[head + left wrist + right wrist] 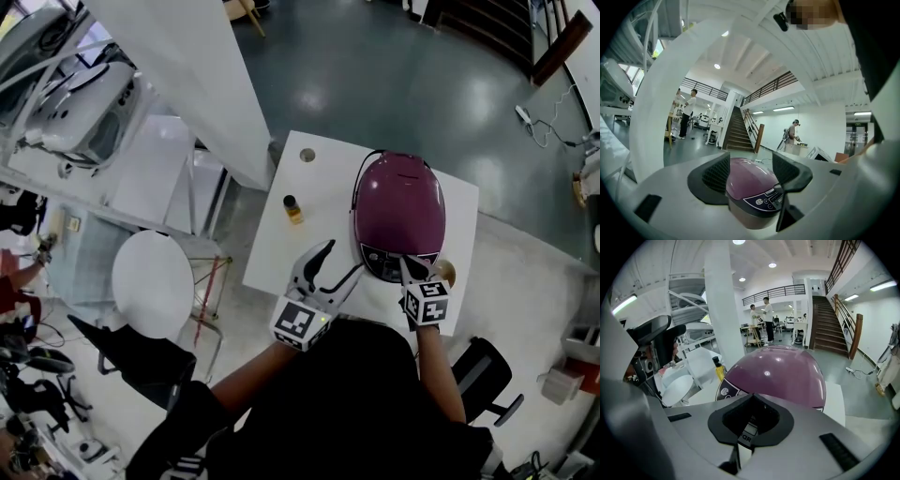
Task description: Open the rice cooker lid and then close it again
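Observation:
A purple rice cooker (400,206) stands on the white table (281,253) with its lid down. It also shows in the left gripper view (749,180) and the right gripper view (780,373). My right gripper (405,266) is shut and empty. It points down at the dark control panel (389,262) on the cooker's front, and I cannot tell whether it touches. In its own view the right gripper (751,404) looks down onto the cooker's front. My left gripper (343,258) is open just left of the panel, and in its own view (751,174) the cooker shows between the pads.
A small yellow bottle (293,208) with a black cap stands on the table left of the cooker. A round tan thing (447,273) lies at the cooker's front right. A black cord (357,187) runs along the cooker's left side. A round white stool (152,283) and a black chair (483,375) stand nearby.

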Demonstrator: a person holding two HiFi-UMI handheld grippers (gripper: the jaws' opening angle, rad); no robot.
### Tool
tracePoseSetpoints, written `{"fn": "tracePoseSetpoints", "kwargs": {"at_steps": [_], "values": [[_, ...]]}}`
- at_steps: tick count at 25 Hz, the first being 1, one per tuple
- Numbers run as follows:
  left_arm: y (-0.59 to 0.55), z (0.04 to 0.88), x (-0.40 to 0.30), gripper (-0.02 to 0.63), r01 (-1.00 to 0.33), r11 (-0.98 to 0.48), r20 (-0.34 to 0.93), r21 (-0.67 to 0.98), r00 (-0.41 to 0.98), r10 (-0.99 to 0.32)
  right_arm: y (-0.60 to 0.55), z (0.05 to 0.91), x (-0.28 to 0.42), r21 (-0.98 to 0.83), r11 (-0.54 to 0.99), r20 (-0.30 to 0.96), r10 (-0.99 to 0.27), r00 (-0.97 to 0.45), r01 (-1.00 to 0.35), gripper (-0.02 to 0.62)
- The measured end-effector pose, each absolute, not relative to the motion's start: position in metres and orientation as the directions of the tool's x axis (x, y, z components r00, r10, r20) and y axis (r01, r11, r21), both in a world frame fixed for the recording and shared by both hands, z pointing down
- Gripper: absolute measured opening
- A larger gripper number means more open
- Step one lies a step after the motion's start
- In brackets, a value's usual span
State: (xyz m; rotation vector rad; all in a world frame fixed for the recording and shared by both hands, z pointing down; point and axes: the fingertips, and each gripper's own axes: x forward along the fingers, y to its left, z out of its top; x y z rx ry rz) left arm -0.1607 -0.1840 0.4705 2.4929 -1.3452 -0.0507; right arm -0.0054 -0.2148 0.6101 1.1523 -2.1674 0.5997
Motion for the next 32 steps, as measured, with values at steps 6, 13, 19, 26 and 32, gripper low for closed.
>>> {"fn": "tracePoseSetpoints", "kwargs": {"at_steps": [6,13,19,26,32], "values": [[-0.187,0.474,-0.167,0.261,-0.807,-0.518,0.118,0.283,0.565,-0.817,-0.213,0.613,-0.004,-0.1,0.497,0.7,-0.581,-0.416,-0.862,0.0],[-0.188,0.474,-0.172,0.261,-0.806,-0.516,0.109,0.288,0.564,-0.819,-0.213,0.613,-0.005,-0.048,0.519,0.736,-0.56,-0.381,-0.854,0.0],[-0.183,0.478,-0.178,0.261,-0.808,-0.51,0.115,0.296,0.56,-0.821,-0.212,0.618,-0.002,-0.053,0.506,0.747,-0.552,-0.37,-0.861,0.0],[-0.176,0.482,-0.182,0.261,-0.809,-0.506,0.113,0.298,0.556,-0.823,-0.21,0.618,-0.002,-0.038,0.503,0.745,-0.562,-0.36,-0.863,-0.002],[-0.171,0.483,-0.181,0.261,-0.797,-0.518,0.103,0.31,0.57,-0.815,-0.211,0.623,-0.003,-0.07,0.498,0.744,-0.551,-0.378,-0.864,-0.002]]}}
